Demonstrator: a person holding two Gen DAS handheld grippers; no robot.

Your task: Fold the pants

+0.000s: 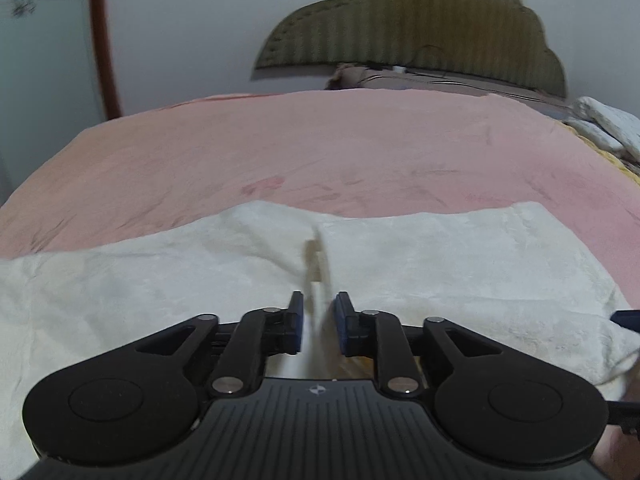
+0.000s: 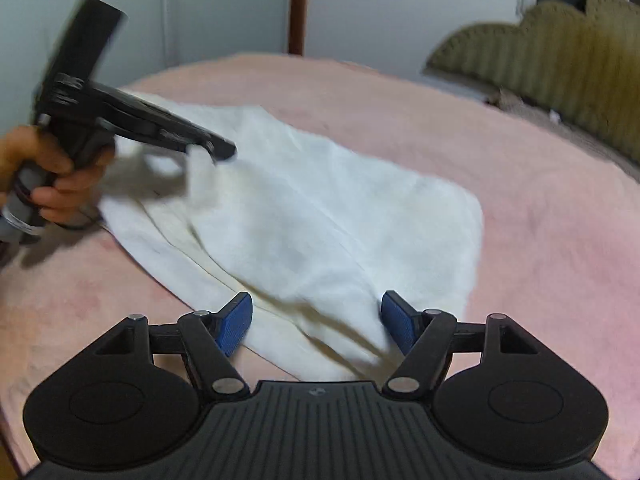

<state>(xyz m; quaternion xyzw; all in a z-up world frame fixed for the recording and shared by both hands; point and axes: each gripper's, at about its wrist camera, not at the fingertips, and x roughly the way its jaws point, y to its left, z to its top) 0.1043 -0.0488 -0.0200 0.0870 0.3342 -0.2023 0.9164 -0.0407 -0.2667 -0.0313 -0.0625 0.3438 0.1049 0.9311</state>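
Observation:
White pants [image 2: 312, 216] lie spread on a pink bedspread [image 2: 540, 208]; they also fill the near part of the left wrist view [image 1: 440, 264]. My left gripper [image 1: 318, 320] is shut on a raised fold of the white cloth; it also shows in the right wrist view [image 2: 208, 148], lifting the pants' far left edge. My right gripper [image 2: 316, 320] is open, its blue pads [image 2: 236, 320] on either side of the pants' near end, just above the cloth.
The pink bedspread [image 1: 320, 144] covers the bed. An olive quilted headboard [image 1: 420, 28] stands against the wall behind. White folded bedding [image 1: 604, 124] lies at the right edge. A brown post [image 1: 102, 40] stands at the left.

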